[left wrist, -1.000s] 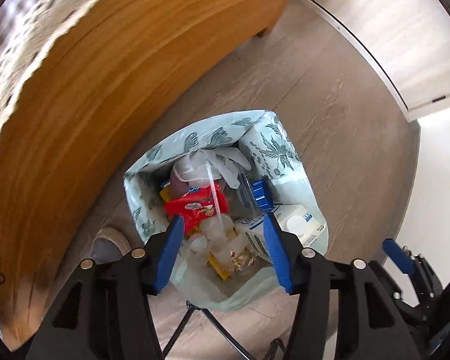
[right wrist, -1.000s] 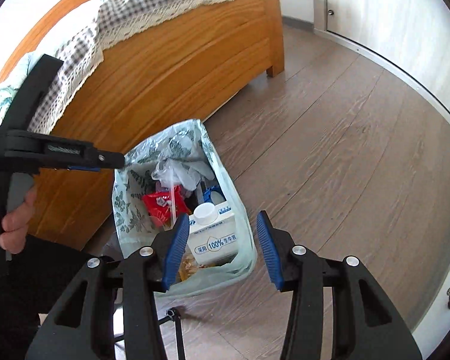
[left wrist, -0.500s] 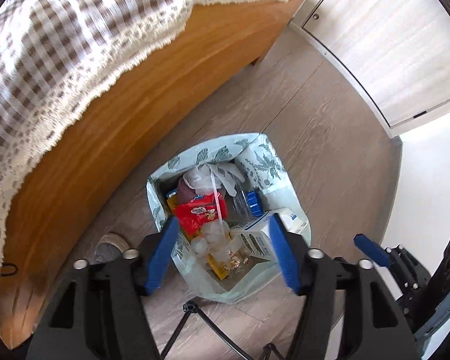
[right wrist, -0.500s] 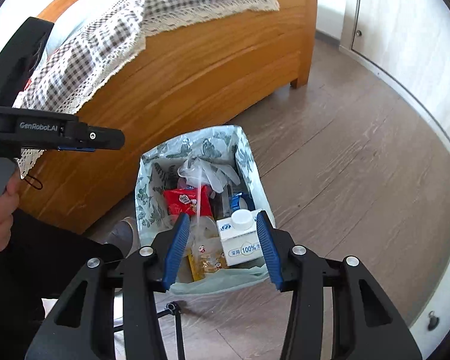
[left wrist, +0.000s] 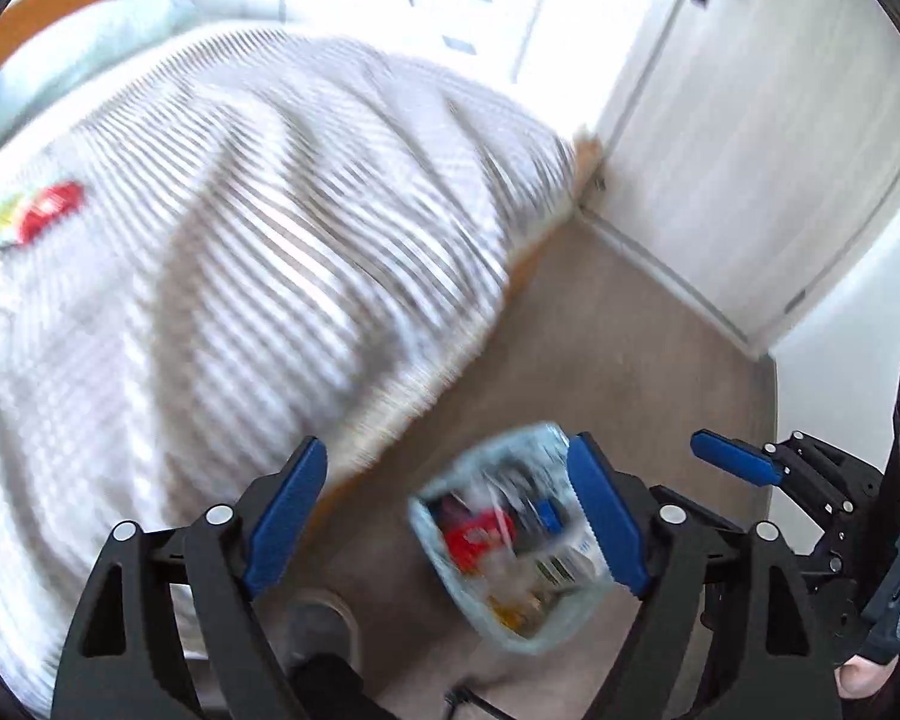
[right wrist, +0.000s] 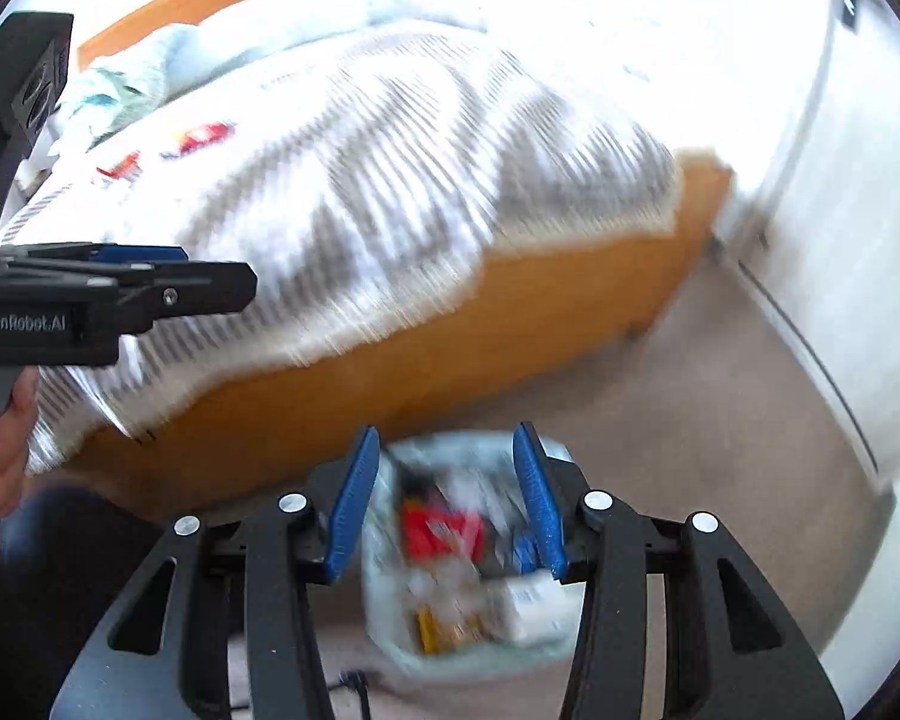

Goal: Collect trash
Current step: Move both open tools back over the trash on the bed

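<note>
A patterned trash bag full of wrappers, a red packet and a milk carton stands on the floor by the bed; it also shows in the right wrist view. Red and yellow wrappers lie on the checked bedspread, also seen in the right wrist view. My left gripper is open and empty above the bag. My right gripper is open and empty above the bag. The left gripper also shows in the right wrist view. Both views are blurred.
A wooden bed with a checked bedspread fills the left. White wardrobe doors stand at the right. A shoe is on the wood floor beside the bag.
Both grippers have lifted and tilted up away from the bag, so the top of the bed and the wrappers on it have come into view. The bag looks smaller and lower.
</note>
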A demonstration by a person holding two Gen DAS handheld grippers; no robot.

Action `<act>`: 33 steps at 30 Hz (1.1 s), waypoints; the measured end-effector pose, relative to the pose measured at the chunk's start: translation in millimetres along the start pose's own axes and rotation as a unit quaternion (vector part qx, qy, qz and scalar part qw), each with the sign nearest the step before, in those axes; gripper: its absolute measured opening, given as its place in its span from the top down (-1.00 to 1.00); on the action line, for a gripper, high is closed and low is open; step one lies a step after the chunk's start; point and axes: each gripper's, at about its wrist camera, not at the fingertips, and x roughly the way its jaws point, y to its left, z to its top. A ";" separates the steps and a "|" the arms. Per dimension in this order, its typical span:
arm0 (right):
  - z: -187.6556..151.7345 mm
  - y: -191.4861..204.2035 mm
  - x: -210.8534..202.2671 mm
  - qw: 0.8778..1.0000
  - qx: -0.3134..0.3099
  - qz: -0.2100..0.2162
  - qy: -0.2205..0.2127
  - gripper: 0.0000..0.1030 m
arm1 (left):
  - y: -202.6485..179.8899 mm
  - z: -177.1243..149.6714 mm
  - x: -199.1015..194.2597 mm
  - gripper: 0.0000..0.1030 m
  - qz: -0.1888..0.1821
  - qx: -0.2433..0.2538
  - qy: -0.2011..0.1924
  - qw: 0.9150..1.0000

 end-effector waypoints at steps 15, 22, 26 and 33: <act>192.2 250.2 62.2 0.971 -0.177 0.115 -0.115 0.12 | 340.7 32.6 -124.7 -0.65 0.187 -0.212 -0.149 0.948; 252.4 333.3 116.9 0.959 -0.223 0.134 -0.116 0.12 | 483.6 17.7 -160.0 -0.64 0.144 -0.372 -0.171 0.901; 261.6 358.8 145.4 0.952 -0.260 0.124 -0.105 0.12 | 540.2 17.6 -147.8 -0.64 0.067 -0.460 -0.199 0.863; 266.4 371.5 177.5 0.944 -0.300 0.105 -0.085 0.12 | 586.1 22.9 -60.7 -0.39 -0.026 -0.589 -0.154 0.793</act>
